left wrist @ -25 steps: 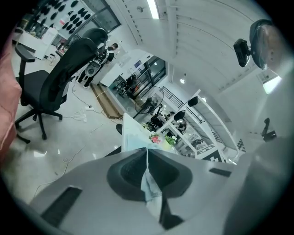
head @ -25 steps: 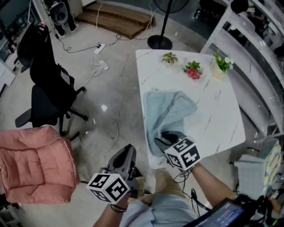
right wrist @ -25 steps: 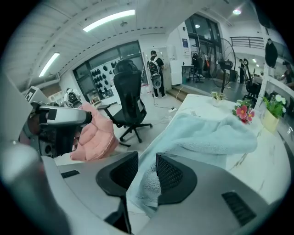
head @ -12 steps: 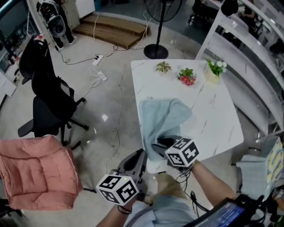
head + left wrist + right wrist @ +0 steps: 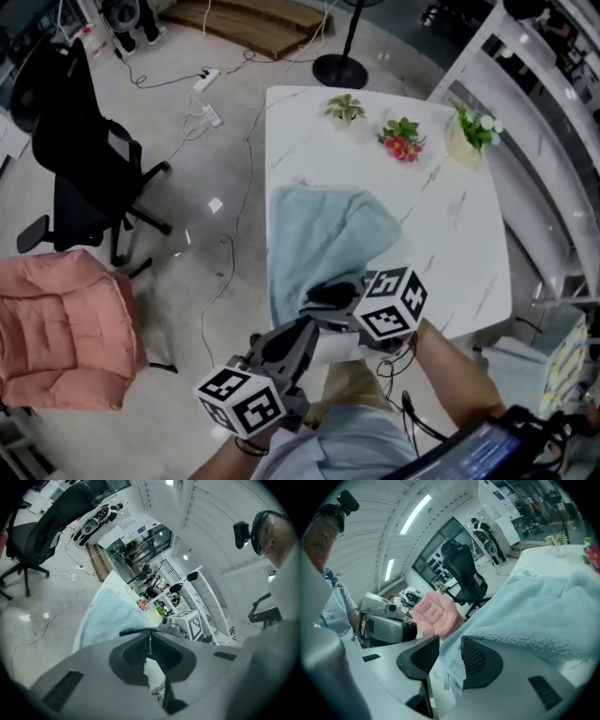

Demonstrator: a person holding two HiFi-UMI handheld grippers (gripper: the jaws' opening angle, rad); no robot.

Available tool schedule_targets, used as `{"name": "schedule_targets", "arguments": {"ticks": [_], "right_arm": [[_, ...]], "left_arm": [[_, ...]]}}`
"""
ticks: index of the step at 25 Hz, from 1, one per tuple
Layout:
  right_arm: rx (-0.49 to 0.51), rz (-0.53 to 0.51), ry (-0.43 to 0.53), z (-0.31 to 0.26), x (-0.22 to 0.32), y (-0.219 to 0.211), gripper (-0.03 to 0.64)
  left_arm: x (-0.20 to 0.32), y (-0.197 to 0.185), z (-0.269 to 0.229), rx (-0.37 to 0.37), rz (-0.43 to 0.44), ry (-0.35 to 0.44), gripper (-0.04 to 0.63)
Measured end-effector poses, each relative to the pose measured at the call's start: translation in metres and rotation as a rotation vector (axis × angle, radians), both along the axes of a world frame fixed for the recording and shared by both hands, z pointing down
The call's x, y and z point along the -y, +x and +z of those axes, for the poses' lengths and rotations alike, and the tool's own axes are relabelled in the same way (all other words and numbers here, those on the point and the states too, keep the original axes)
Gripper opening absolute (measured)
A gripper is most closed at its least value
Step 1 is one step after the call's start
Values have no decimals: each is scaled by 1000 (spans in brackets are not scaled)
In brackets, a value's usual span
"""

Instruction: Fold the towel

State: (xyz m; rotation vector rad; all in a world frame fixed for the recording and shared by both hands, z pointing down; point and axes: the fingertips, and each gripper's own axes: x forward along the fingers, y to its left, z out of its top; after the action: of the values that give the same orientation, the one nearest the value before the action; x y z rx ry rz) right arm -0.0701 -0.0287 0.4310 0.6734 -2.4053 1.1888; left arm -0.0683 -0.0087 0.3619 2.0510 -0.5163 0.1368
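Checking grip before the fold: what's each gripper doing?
Left gripper: shut, empty.
Right gripper: open, its jaws have just been opening, towel edge between them.

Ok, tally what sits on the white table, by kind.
Towel: 1
Small plants: 3
Total: 4

Lab-like office: swivel chair (image 5: pixel 82 178), loose floor cables (image 5: pixel 246 150), power strip (image 5: pixel 207 81).
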Motion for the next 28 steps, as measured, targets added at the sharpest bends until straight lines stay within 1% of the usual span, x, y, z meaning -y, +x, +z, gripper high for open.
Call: {"name": "schedule_targets", "arguments": {"ticks": [3,6,8,11,13,16,19,23,25,28], "right_arm": [[71,-98,-41,2,-1,3,144],[154,-141,-108,2,8,8,127],[173,-187,-122,1,9,8,127],[158,-254,-106,0,6,6,130],[150,-288,-76,-7,3,6,138],[122,-317,-15,-20,-4,17,143],[62,-315,34,-29,-9,42,144],[-12,-266,68,-36,-9,93,144],[-72,-225,95,-35,-4,126,144],[-159,-113,119,-29,12,178,146]], "left_arm": [[-10,11,17,35,-47,-42,15],[-14,22,35,65,-105,-75,15],[-15,27,45,82,-156,-90,15],[-10,29,62,117,-245,-113,15],[-7,26,74,136,-300,-134,15],[-5,19,85,164,-350,-156,15],[-5,18,87,186,-366,-163,15],[-5,24,89,210,-363,-144,15],[-5,27,88,224,-364,-131,15],[-7,27,87,245,-375,-126,15]]}}
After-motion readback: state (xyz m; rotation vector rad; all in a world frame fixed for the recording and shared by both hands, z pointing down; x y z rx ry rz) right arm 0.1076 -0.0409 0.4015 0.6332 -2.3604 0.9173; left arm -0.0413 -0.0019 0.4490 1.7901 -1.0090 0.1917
